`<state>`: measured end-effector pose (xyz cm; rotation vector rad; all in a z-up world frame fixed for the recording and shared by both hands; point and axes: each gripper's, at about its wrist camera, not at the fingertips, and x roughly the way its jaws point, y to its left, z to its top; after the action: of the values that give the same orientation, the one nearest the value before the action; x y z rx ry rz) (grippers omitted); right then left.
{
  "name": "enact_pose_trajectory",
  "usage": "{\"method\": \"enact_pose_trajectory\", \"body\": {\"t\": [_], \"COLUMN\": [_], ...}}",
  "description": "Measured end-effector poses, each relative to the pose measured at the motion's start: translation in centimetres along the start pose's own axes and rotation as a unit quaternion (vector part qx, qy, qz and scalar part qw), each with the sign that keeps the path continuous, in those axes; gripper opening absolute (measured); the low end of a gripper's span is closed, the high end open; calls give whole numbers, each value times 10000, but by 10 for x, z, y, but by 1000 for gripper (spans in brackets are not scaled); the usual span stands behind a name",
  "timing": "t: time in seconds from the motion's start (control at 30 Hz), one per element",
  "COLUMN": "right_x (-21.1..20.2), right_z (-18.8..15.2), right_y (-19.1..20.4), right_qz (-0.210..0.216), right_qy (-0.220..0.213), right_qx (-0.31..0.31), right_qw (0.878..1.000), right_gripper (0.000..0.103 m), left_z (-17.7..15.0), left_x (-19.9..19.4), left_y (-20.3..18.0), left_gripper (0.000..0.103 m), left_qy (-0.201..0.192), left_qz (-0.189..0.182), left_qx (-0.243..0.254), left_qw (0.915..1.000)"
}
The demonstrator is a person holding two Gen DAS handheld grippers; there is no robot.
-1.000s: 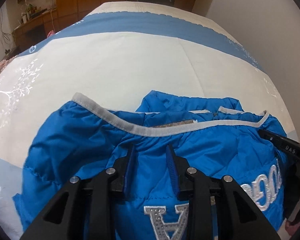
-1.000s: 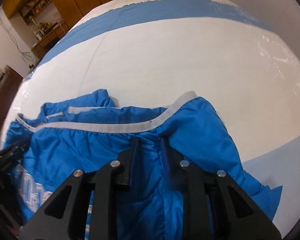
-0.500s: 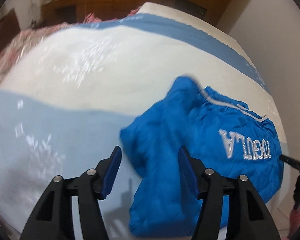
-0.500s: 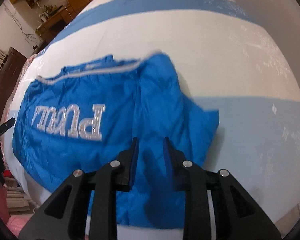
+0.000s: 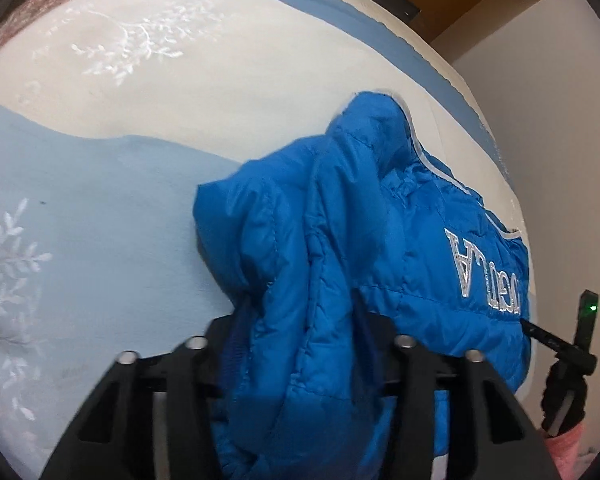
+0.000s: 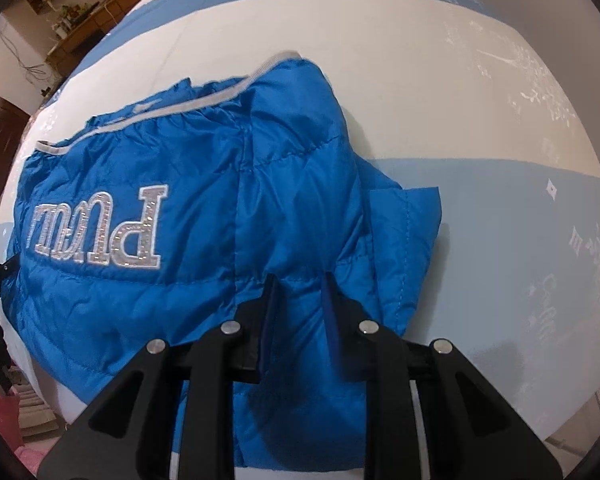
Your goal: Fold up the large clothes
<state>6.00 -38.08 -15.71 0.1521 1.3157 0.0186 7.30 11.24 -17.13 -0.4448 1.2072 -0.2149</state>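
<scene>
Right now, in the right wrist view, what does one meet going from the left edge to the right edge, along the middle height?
Silver embroidered lettering → plain blue quilted jacket fabric → folded blue sleeve end → pale blue bedsheet band.

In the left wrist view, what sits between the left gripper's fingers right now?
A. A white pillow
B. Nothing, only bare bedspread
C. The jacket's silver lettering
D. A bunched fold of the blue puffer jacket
D. The left gripper has a thick, bunched fold of the blue puffer jacket filling the gap between its fingers, while the silver lettering lies off to the right on the bedspread.
</scene>
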Motion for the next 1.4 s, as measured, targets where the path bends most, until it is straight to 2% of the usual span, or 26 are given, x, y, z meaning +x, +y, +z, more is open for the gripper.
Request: {"method": "enact_pose_trajectory", "body": {"t": [0.03,0.13,0.23,0.33,0.4,0.47,0.63,0.73,0.87,1.07,1.4], "right_x": [3,7,6,-3,-16,-31,-55,-69,-81,-94,-92], "right_z": [0,0,0,1,1,-2,-8,-12,-14,-15,-12], "right_y": [0,-1,-1,-8,-10,-10,-9,-11,-11,-14,-33], "right_qz": [-21,-38,-65,51,172,95,54,215,251,358,424], "right_qy": [-13,-56,-71,-35,-44,-99,-139,-198,-262,-346,-324], "right_qx": [32,193,251,410,469,390,303,251,172,85,9], "right_qw": [10000,9998,9996,9991,9987,9991,9994,9993,9992,9987,9986], "right_gripper": [21,21,21,21,25,25,25,25,25,25,26], "left_z": [-1,-3,-4,-4,-3,-1,5,6,4,1,-17], "left_x": [1,0,-5,-14,-25,-36,-59,-71,-84,-80,-48], "left_y": [-3,-11,-17,-23,-30,-38,-77,-106,-154,-213,-288], "left_gripper": [35,25,18,16,16,16,16,16,16,16,16], "left_qy": [-23,-98,-169,-214,-280,-336,-464,-507,-559,-564,-376], "left_qz": [16,88,127,69,1,-74,68,91,275,446,379], "left_qx": [61,128,169,138,179,225,553,758,1127,1414,2023], "left_qw": [10000,9998,9996,9997,9994,9992,9974,9958,9917,9873,9779]}}
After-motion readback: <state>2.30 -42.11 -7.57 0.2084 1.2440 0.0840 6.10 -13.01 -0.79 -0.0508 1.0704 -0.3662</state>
